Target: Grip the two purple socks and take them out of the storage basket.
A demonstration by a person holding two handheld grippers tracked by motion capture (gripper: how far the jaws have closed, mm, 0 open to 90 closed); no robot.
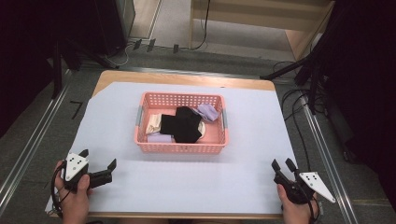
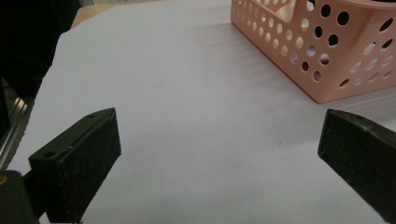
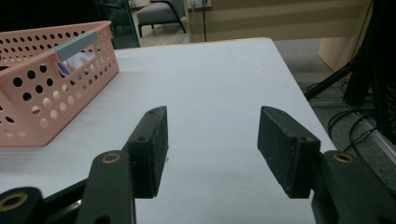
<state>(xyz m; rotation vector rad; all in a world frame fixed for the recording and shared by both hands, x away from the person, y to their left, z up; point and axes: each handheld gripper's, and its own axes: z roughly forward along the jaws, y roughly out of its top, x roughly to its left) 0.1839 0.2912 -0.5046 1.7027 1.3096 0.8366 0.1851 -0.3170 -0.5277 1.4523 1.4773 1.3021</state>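
The pink basket [image 1: 182,145] of socks [image 1: 186,123] sits mid-desk [image 1: 252,154]; the left tool [image 1: 98,161] and right tool [image 1: 284,164] rest released, empty, at the near corners.

Each hand carries a black two-jaw tool, the left tool [image 1: 98,164] and the right tool [image 1: 284,164], topped by a grey three-cornered plate with dark dots, trailing a black cable, with flat matt pads and brass-ringed pivot screws.
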